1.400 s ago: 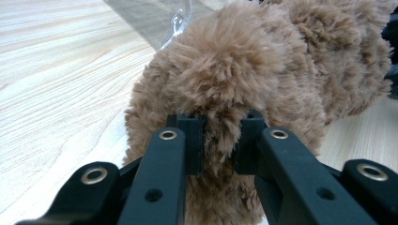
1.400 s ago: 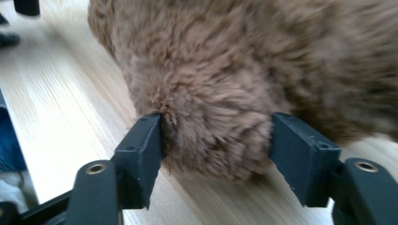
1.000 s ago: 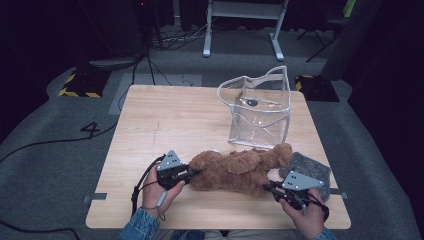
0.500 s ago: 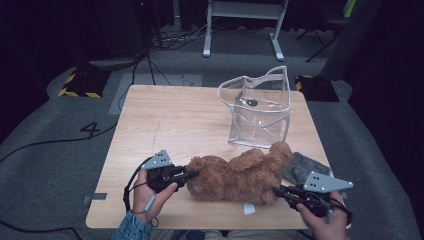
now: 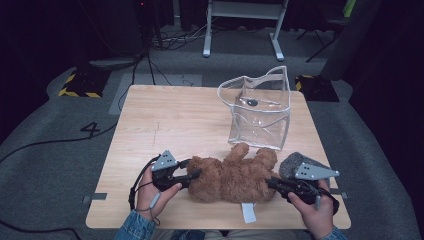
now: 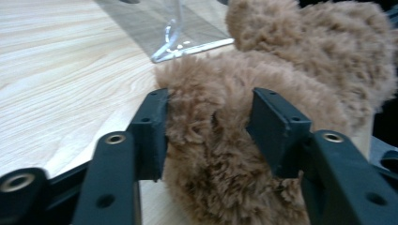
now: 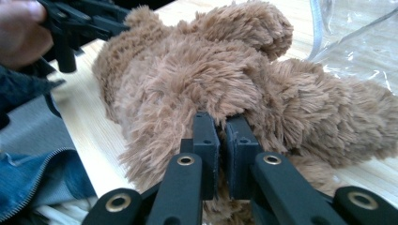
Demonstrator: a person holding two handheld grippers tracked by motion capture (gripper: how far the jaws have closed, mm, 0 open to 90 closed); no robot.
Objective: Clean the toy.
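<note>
Nearest the person, along the front edge of the table, a brown plush bear is being held at both ends, lying lengthwise between the two grippers with a white tag trailing from it toward the edge. At the bear's right end the right gripper is being kept pressed almost together on a thin tuft of fur; in the right gripper view the bear is seen bunched above the nearly meeting jaws, a pinch that is judged to serve as the carrying hold. At the other end the left gripper is being worked differently: its jaws have just been opening, and in the left gripper view they are standing spread on either side of a thick roll of the bear, the fur brushing both inner faces; whether any pressure is being applied cannot be told, and a re-grip on a fuller part is judged likely. A grey fuzzy object is lying just behind the right gripper. Farther back, a clear plastic bag is standing upright with its mouth open, just beyond the bear's limbs, and is judged to be the intended receptacle.
</note>
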